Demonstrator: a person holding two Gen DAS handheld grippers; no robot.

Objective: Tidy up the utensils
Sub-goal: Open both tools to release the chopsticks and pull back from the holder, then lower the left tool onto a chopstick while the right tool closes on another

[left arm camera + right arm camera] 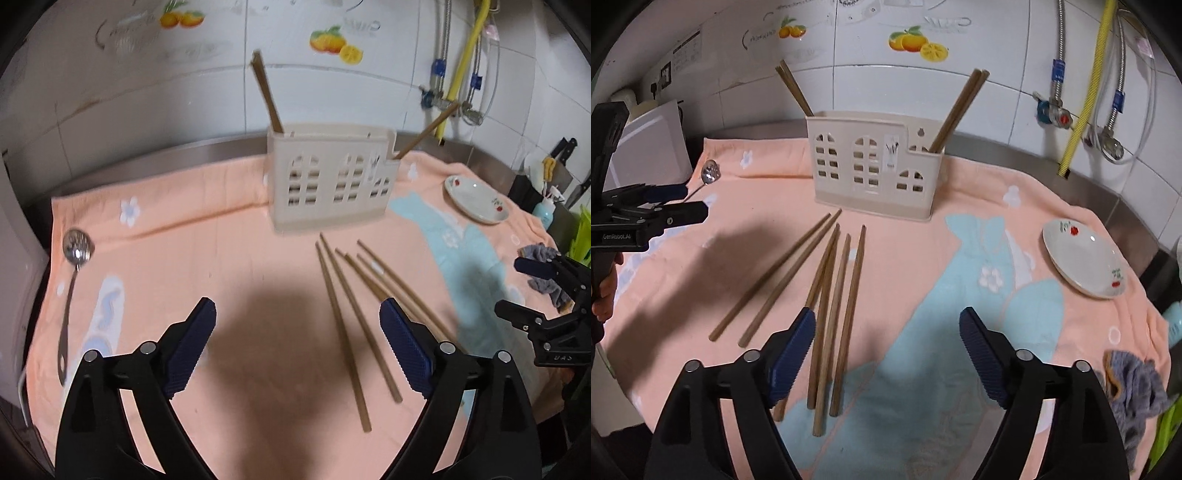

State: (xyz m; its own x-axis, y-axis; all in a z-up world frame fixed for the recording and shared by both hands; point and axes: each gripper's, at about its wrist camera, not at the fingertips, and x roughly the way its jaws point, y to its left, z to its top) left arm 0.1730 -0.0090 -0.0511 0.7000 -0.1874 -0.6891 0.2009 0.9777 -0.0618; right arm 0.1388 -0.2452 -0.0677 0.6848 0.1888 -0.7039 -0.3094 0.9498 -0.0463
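Note:
Several loose wooden chopsticks (831, 295) lie fanned on the peach towel (923, 229) in front of a cream plastic utensil holder (875, 166). More chopsticks stand in the holder's left end (796, 88) and right end (960, 107). My right gripper (886, 314) is open over the towel, with the near ends of the loose chopsticks beside its left finger (790, 354). My left gripper (298, 304) is open over bare towel, and the loose chopsticks (343, 314) lie by its right finger (402, 343). A metal spoon (72, 288) lies far left. Neither gripper holds anything.
A white plate (1082, 258) with red flowers sits at the right of the towel, and a grey cloth (1134, 391) is bunched at the right front corner. Pipes and valves (1056, 110) run along the tiled wall. Knives (565, 162) stand at the far right.

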